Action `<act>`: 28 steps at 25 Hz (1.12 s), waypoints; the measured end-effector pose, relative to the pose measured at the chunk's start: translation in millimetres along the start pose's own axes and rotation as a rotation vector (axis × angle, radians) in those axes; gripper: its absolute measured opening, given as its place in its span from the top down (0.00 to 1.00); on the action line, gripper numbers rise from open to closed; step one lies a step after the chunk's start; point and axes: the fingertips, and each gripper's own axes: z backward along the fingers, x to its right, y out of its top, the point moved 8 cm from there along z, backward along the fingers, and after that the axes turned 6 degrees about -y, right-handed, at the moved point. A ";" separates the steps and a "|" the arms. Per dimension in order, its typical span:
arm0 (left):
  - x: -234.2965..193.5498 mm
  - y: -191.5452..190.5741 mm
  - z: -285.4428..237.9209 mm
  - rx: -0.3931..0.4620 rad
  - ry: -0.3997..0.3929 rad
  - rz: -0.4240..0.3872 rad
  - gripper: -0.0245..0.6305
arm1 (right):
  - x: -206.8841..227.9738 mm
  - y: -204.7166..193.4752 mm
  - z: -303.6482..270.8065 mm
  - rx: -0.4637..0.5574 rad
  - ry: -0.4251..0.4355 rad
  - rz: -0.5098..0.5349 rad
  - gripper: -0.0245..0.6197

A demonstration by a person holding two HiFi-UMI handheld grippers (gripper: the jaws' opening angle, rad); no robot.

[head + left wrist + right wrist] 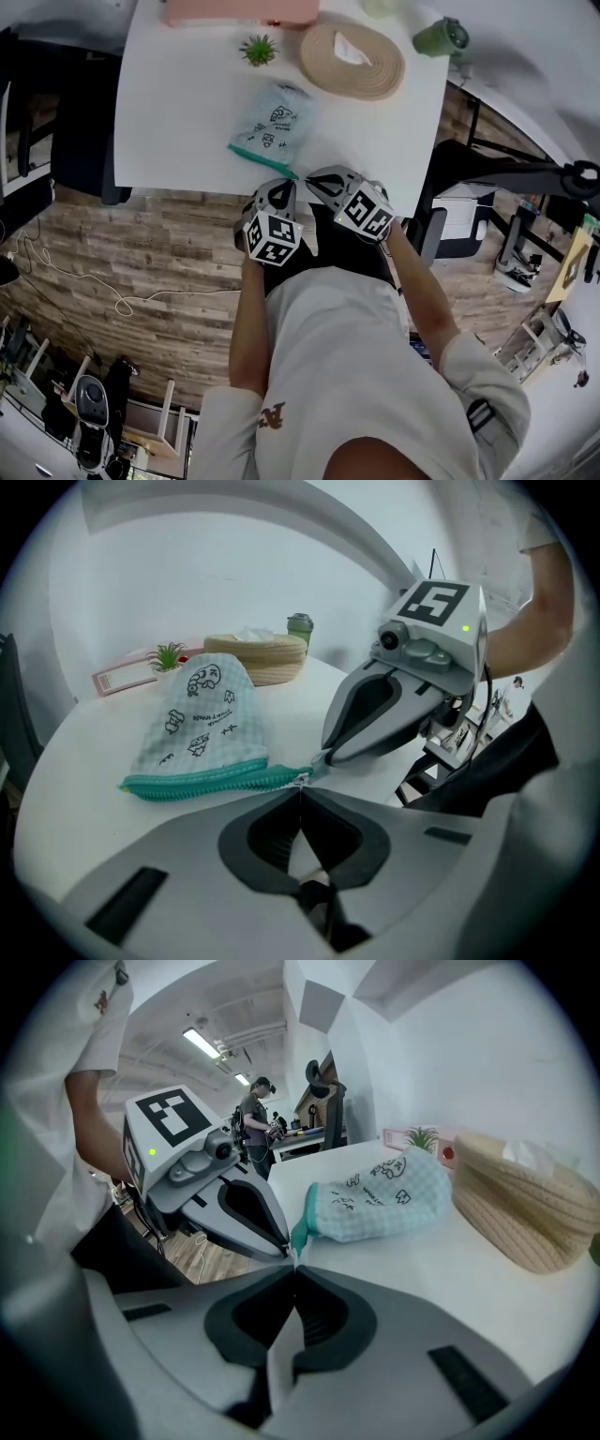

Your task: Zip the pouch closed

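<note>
A pale checked pouch [272,124] with small drawings lies on the white table [178,112], its teal zipper [202,780] along the near edge. Both grippers meet at the zipper's right end, by the table's front edge. My left gripper [300,787] is shut, with the small metal zipper pull [302,778] pinched at its tips. My right gripper [294,1265] is shut on the pouch's teal end tab [319,761], right beside the pull. In the head view the left gripper [289,181] and right gripper [309,178] nearly touch, tip to tip.
Behind the pouch are a round woven basket [352,58], a small potted plant [259,49], a green cup [441,37] and a pink box [239,11]. The table's front edge runs just under the grippers, with wooden floor below. A person stands far off in the right gripper view.
</note>
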 end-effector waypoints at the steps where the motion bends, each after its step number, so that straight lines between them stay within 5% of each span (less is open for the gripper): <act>1: -1.2 0.4 0.5 -0.005 0.015 0.004 0.97 | 0.8 -0.6 0.1 -0.003 -0.009 -0.008 0.96; 28: -19.0 8.4 8.7 0.025 0.079 0.099 0.97 | 11.4 -5.4 12.6 -0.011 -0.108 -0.070 0.96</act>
